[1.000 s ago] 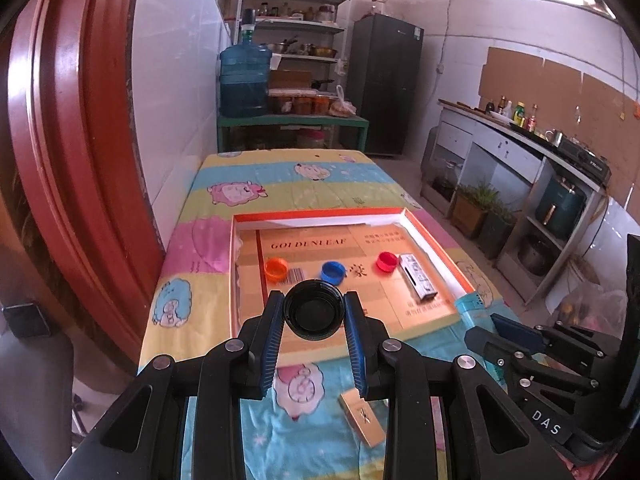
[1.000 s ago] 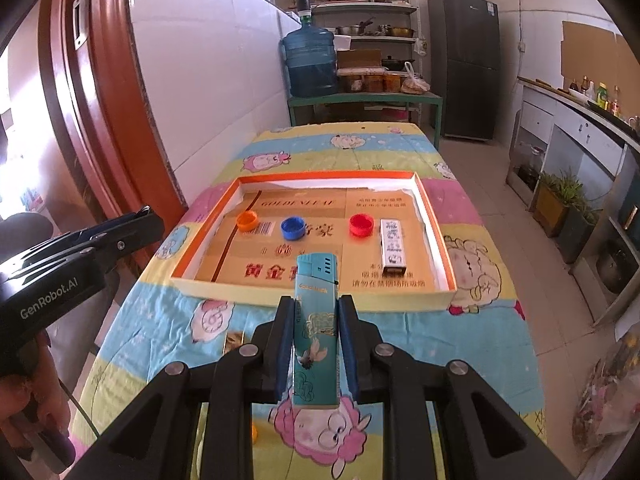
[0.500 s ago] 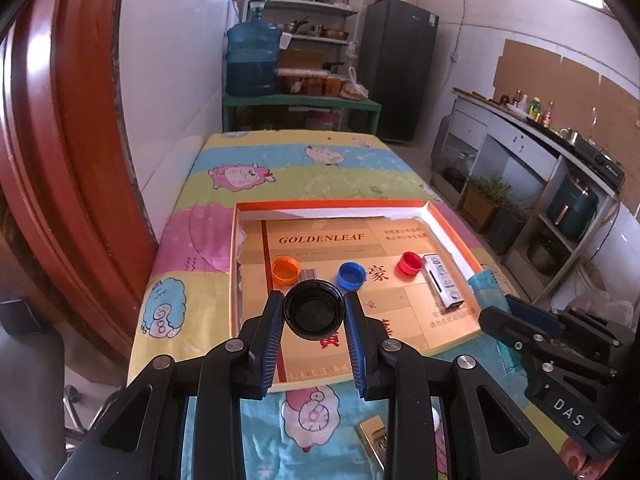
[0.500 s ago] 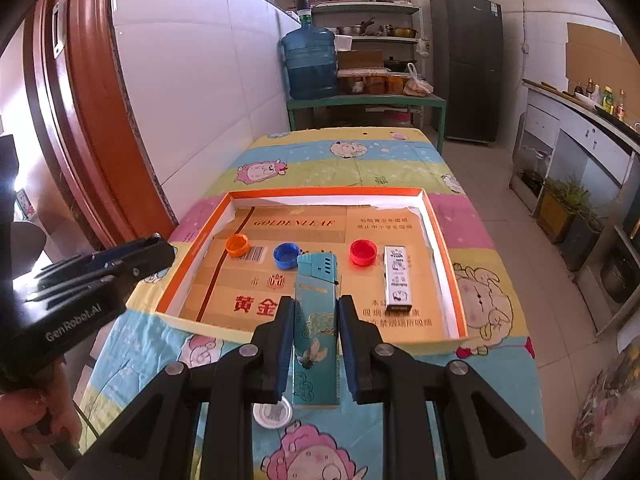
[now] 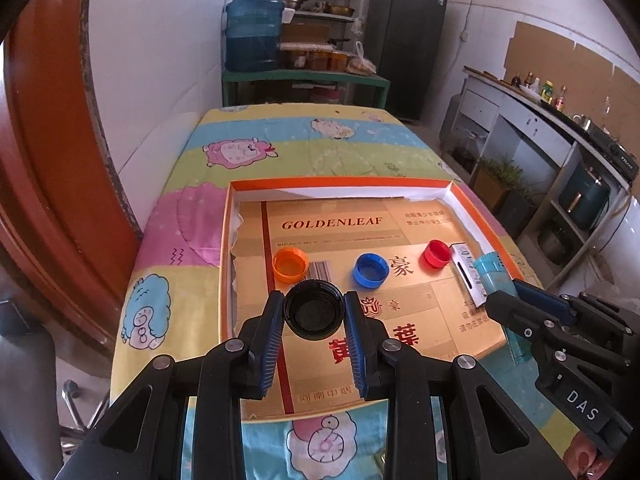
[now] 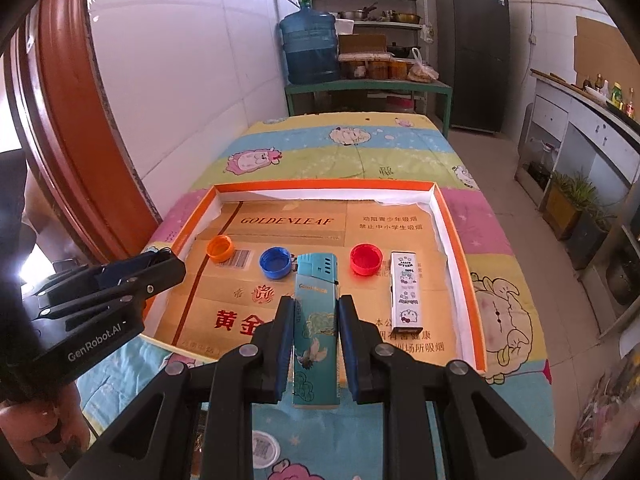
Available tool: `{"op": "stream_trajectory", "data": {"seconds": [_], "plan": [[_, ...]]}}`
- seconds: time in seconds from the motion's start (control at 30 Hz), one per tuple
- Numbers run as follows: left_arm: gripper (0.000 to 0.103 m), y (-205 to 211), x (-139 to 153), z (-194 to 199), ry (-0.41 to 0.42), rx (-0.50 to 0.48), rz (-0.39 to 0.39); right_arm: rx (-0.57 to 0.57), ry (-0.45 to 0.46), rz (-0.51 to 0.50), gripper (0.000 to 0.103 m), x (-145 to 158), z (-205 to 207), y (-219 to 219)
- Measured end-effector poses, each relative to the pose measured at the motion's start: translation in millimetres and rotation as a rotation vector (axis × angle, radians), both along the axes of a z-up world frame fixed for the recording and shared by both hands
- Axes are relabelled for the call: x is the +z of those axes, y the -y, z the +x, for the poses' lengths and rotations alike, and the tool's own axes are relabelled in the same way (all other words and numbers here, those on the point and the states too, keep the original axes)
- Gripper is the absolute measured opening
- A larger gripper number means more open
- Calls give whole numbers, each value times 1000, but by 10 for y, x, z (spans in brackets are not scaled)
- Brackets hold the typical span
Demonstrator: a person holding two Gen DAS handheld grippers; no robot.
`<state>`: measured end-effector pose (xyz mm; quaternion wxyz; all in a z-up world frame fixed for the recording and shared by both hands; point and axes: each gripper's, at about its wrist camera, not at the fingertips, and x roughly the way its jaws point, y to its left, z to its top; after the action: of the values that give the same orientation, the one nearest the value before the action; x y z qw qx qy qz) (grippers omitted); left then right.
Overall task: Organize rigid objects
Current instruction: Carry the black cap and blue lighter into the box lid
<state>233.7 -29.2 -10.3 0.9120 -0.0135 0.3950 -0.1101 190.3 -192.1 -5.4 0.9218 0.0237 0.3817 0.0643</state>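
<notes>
Left tool (image 5: pixel 313 312) pinches a black cap (image 5: pixel 313 311) by its sides, open side facing the camera, held over the near-left part of the tray (image 5: pixel 340 182). Right tool (image 6: pixel 312 312) is clamped on a teal lighter (image 6: pixel 316 320), which stands lengthwise between the pads with its top end pointing far, over the tray's near middle.

The orange-rimmed tray sits on the desk (image 6: pixel 360 152), which is covered with a cartoon-print cloth. Inside it, lined up left to right:
- orange cap (image 5: pixel 289 265), open side up
- blue cap (image 5: pixel 371 270), open side up
- red cap (image 5: pixel 437 253), open side up
- white patterned lighter (image 6: pixel 406 290), lying flat, long axis running near to far, just right of the red cap

The black cap hangs just near of the orange cap, between it and the blue one. In the right view the teal lighter's top sits between the blue and red caps.

A white round lid (image 6: pixel 262 449) lies on the cloth near of the tray, under the right tool.
</notes>
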Motion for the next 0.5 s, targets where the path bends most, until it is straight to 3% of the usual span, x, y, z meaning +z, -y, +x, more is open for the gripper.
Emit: {"op": "stream_trajectory", "data": {"seconds": [0.5], "plan": [[30,18,-235,234,-57,13,30,20,-60,-3,23,-220,255,-36]]}}
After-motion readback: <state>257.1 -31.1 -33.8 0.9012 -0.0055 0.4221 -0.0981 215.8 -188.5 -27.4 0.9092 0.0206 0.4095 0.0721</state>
